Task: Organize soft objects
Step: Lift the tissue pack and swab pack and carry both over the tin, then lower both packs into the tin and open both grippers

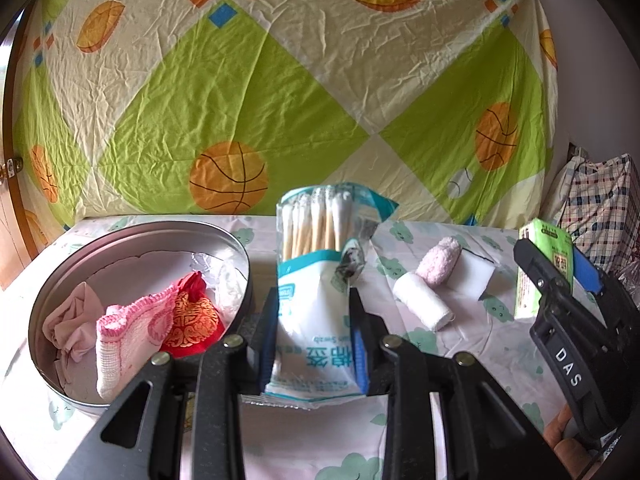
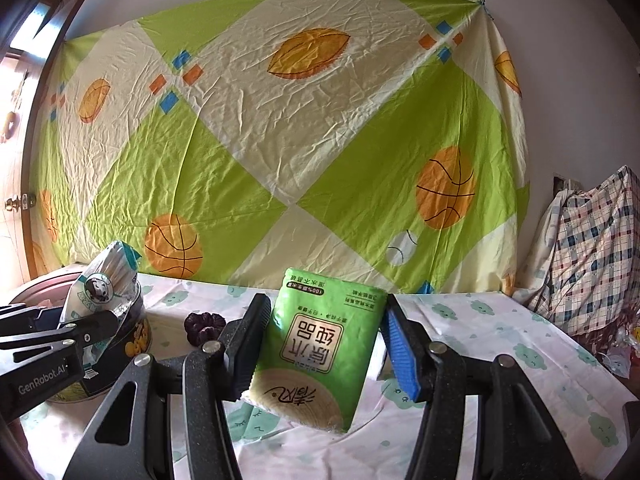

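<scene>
two hand-held grippers over a table with a cloud-print cover (image 1: 452,240), each carrying one item. the left gripper (image 1: 314,332) has its fingers drawn narrow and clamped on the lower half of a bag of cotton swabs (image 1: 316,264), which stands upright between the pads, lifted just right of the round metal tin (image 1: 52,312). the tin sits at the left of the table and already holds a pink cloth (image 1: 70,324), a pink-and-white knitted piece (image 1: 128,336) and a red embroidered pouch (image 1: 192,320). the right gripper (image 2: 320,344) has its fingers at a middling spread, pressed on both side edges of a green tissue pack (image 2: 320,344), held clear of the table at the right.

handling, as judged: the swab bag is light, thin film, slippery and easily crumpled; the sticks inside give it some stiffness along its length, so a hold across the filled lower body is surer than one on the torn, floppy top. the tissue pack is light and squashy; it yields under the pads, so a grip across its width near the middle keeps it from pivoting or sliding out.

lying on the table between the two grippers are a white roll (image 1: 424,304), a fluffy pink roll (image 1: 440,260) and a white pad (image 1: 474,278), all soft, small and probably best pinched across their short width. a dark purple scrunchie-like item (image 2: 204,326) lies near the tin in the right wrist view.
</scene>
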A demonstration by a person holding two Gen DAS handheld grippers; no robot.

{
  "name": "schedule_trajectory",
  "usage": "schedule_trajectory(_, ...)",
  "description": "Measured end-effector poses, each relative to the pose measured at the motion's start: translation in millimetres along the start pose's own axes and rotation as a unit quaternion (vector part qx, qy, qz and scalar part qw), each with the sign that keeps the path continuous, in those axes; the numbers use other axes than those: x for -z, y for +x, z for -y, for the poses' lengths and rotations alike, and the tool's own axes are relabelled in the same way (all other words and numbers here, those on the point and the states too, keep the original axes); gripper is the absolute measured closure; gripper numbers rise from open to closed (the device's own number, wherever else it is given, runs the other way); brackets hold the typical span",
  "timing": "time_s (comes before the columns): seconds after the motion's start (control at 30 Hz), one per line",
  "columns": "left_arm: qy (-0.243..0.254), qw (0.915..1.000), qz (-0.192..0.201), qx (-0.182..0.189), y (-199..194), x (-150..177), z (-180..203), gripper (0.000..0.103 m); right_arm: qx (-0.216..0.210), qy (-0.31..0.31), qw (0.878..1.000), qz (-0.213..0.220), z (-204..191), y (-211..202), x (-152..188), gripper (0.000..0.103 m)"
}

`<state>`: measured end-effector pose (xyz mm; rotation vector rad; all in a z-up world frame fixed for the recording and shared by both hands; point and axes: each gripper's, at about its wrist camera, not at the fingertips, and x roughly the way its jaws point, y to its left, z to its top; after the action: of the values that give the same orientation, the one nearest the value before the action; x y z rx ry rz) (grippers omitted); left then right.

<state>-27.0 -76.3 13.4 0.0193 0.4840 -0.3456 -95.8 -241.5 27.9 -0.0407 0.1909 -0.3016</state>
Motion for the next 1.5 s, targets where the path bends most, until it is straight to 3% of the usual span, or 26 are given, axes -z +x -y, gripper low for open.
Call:
schedule_trajectory(0.33,-0.018,0.9996,0.008,-0.021,-11,-5,-33,0.074,-0.04,0.023,0.999,-0.013,-34,-2,-8,0.045)
schedule_trajectory(1.03,-0.069,0.9911,0.021,-0.112,-25,-15,-144,0.074,-0.138,0.007,0.99,-0.012,-162,14,-39,0.045)
schedule_trajectory(1.5,-0.099,0.9839,-0.003,-0.149,-7,-14,-188,0.074,-0.155,0.022,0.984,-0.08,-212,58,-54,0.045)
